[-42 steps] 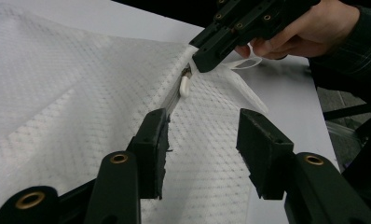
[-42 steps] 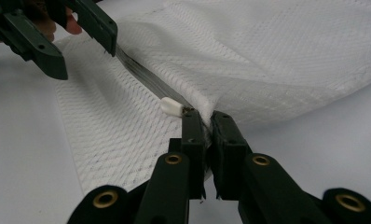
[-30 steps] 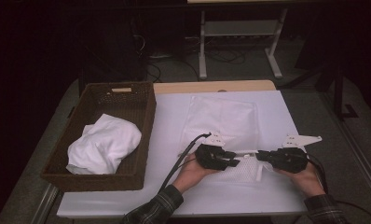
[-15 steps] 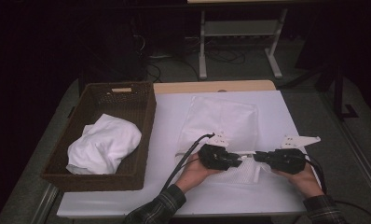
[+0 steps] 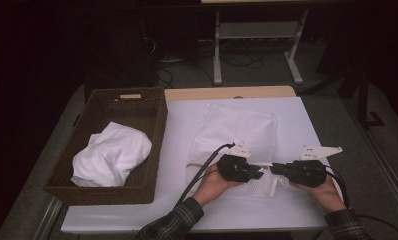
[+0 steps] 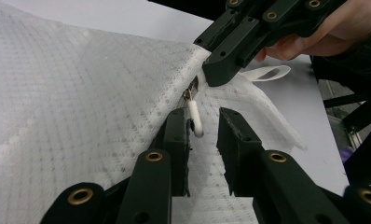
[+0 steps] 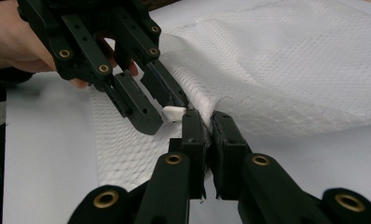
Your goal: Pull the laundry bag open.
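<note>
The mesh bag (image 5: 239, 135) is white with a tiny criss-cross net pattern, and its zipper pull (image 6: 195, 119) is white too. Both grippers are black, with gold rings. At nine o'clock, the basket (image 5: 152, 125) is dark brown, holding a plain white cloth (image 5: 112, 155). The sleeve (image 5: 174, 222) is dark plaid.

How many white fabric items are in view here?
2: a white mesh bag flat on the table under both grippers, and a crumpled white cloth in the wicker basket. More could be hidden beneath the cloth.
</note>
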### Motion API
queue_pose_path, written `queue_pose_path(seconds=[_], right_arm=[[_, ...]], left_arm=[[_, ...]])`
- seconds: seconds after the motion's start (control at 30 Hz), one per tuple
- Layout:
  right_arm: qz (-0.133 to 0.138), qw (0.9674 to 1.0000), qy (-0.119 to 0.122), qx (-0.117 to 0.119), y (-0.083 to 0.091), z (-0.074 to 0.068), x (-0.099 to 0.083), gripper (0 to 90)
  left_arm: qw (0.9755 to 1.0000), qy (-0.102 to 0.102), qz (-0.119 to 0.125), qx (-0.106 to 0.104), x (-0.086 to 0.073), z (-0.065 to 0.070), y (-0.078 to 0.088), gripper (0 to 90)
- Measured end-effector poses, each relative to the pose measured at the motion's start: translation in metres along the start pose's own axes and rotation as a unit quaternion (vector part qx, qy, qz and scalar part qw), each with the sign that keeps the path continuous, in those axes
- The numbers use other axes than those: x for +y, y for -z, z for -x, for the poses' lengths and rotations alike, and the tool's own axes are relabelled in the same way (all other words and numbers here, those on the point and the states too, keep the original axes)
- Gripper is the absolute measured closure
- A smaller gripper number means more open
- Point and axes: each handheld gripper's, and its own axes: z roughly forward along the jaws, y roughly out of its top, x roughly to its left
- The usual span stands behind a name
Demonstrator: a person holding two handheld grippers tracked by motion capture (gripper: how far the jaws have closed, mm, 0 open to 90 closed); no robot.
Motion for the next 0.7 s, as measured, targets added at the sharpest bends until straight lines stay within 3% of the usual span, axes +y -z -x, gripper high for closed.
queue_pose_path(seconds=[0.3,0.7], right_arm=[[0.004,1.0,0.001,0.005,-0.0005,-0.0009,0.0007,84.1],[0.006,1.0,0.001,0.005,0.0002,-0.0006,0.0009,84.1]], left_arm=[[1.0,0.008,0.001,0.002,0.0026,0.0005,-0.0071,76.3],[0.9993,0.037,0.005,0.004,0.0033,-0.0058,-0.0053,84.6]])
